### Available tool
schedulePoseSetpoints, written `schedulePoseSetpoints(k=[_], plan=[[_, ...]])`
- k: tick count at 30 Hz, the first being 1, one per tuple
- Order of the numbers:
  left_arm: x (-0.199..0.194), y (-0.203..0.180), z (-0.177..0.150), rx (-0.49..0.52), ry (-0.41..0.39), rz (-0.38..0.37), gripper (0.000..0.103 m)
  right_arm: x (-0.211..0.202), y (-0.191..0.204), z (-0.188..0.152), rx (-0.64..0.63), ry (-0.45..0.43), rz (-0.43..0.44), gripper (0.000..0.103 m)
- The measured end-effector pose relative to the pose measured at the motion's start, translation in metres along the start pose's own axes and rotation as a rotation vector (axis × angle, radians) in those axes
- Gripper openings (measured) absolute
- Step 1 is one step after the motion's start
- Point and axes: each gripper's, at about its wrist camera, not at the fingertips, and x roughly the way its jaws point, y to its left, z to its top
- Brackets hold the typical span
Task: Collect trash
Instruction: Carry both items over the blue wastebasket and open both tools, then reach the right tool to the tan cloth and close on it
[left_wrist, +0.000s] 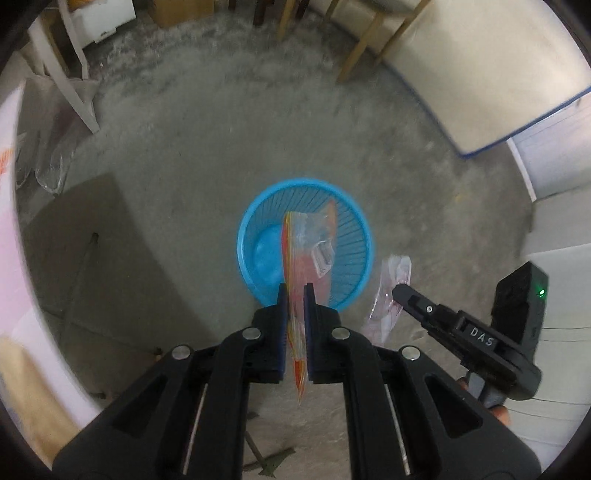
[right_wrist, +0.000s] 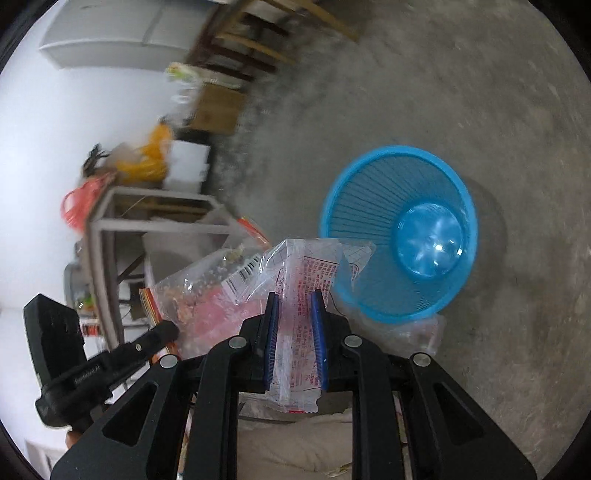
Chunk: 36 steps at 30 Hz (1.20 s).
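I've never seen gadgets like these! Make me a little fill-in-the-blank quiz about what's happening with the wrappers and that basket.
1. The basket on the concrete floor is coloured ____.
2. The left gripper is shut on an orange and red ____.
3. The right gripper pinches a clear wrapper with ____ printing.
4. Inside, the basket holds ____ trash so far.

Missing words: blue; wrapper; red; no

We observe the left gripper (left_wrist: 294, 291) clamped on an orange-and-clear wrapper (left_wrist: 308, 251) above a blue basket (left_wrist: 258, 206) standing on the concrete floor (left_wrist: 221, 140). The right gripper (left_wrist: 397, 291) holds a clear bag (left_wrist: 388, 295) beside the basket's rim.
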Motion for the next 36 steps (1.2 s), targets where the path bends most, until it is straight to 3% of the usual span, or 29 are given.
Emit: schedulePoseSetpoints(k=[3,4,7,9,11,17,20,26,29,32,36], plan=[[0.033,-0.013,0.012,0.005,0.03,0.036,0.009,0.022,-0.025,0.022,0.086,0.005,-0.004,0.021],[0.04,-0.015,0.015,0.001,0.033,0.043,0.009,0.031,-0.031,0.028,0.109,0.008,-0.002,0.029],[0.057,-0.018,0.021,-0.027,0.053,0.042,0.026,0.05,-0.052,0.038,0.204,0.027,0.006,0.049],[0.06,-0.015,0.02,-0.044,0.059,0.043,0.038,0.064,-0.061,0.041,0.241,0.039,-0.012,0.053],[0.059,-0.014,0.019,-0.043,0.048,0.042,0.043,0.07,-0.069,0.041,0.265,0.041,-0.021,0.055],[0.021,-0.006,0.014,-0.022,-0.013,0.061,0.063,0.053,-0.064,0.033,0.217,0.001,0.005,0.056],[-0.02,-0.003,0.004,0.014,-0.074,0.068,0.07,0.026,-0.054,0.029,0.158,-0.03,0.012,0.06],[-0.123,0.024,-0.052,0.019,-0.241,0.02,0.08,-0.044,-0.011,-0.006,-0.026,-0.085,0.006,0.073],[-0.178,0.047,-0.102,0.01,-0.356,-0.014,0.085,-0.075,0.021,-0.032,-0.148,-0.106,0.009,0.078],[-0.215,0.084,-0.156,-0.044,-0.458,-0.05,0.09,-0.092,0.052,-0.062,-0.261,-0.112,0.011,0.08],[-0.24,0.139,-0.222,-0.163,-0.568,-0.025,0.09,-0.091,0.093,-0.1,-0.378,-0.061,0.039,0.081]])
